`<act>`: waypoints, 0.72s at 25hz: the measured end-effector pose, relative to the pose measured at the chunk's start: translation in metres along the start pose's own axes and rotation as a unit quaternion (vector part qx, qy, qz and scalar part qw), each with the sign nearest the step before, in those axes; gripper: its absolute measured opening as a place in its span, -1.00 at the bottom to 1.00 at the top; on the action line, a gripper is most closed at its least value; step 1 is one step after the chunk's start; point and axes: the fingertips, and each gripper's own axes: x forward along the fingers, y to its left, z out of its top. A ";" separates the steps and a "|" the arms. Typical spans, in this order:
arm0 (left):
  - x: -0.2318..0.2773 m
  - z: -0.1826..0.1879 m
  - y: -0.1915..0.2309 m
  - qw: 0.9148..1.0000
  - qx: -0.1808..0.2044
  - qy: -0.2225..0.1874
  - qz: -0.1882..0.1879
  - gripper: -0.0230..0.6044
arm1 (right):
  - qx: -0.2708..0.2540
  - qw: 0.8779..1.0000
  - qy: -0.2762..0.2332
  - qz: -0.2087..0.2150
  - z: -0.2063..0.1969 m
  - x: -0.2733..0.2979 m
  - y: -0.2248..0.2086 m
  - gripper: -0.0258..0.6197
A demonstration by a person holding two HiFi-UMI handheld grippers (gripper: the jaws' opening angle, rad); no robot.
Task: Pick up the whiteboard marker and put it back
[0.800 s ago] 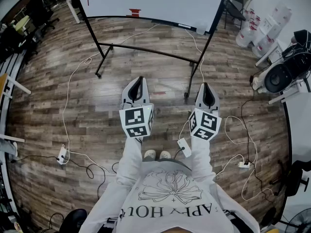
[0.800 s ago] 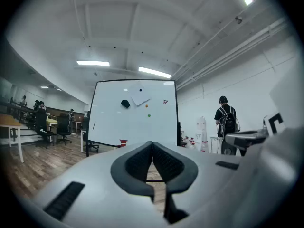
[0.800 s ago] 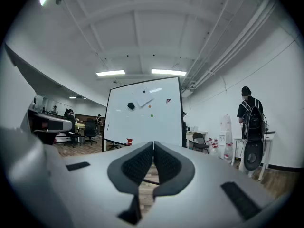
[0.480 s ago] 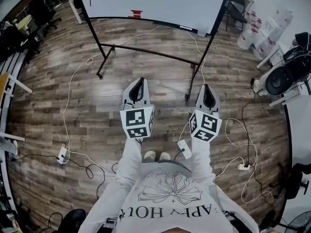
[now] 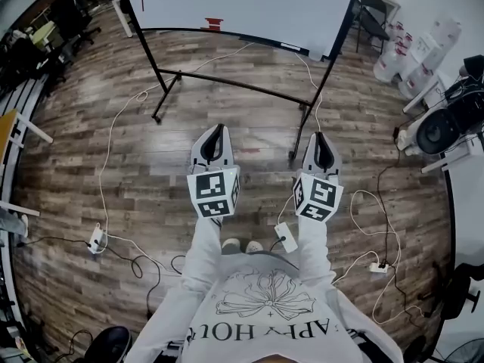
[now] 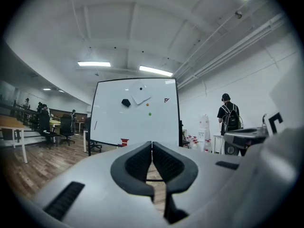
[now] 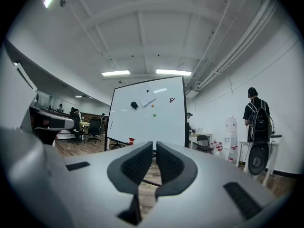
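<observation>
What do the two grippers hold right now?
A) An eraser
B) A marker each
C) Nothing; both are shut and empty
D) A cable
C: each gripper's own view shows the left gripper and the right gripper with jaws together and nothing between them.

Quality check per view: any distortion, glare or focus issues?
Head view: strong fisheye, the floor bows, the corners darken, and there is a pale sheen on the boards below the whiteboard. Left gripper view: round image with black corners, ceiling lights blown out, left gripper body soft, whiteboard sharper. Right gripper view: same fisheye and blown lights, right gripper body soft too.
</observation>
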 end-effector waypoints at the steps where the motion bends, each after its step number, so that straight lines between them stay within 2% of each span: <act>1: 0.001 -0.001 -0.003 1.000 -0.001 0.000 0.001 -0.90 | -0.001 1.000 0.001 0.002 -0.001 0.002 -0.003 -0.89; 10: 0.021 -0.015 -0.017 1.000 -0.003 0.017 0.009 -0.90 | 0.003 0.999 0.010 0.030 -0.014 0.019 -0.011 -0.83; 13: 0.038 -0.016 -0.018 1.000 -0.002 0.018 0.007 -0.90 | 0.001 0.999 0.011 0.038 -0.016 0.036 -0.012 -0.74; 18: 0.081 -0.019 -0.008 1.000 -0.007 0.019 -0.001 -0.90 | -0.008 0.999 0.012 0.037 -0.017 0.076 -0.012 -0.69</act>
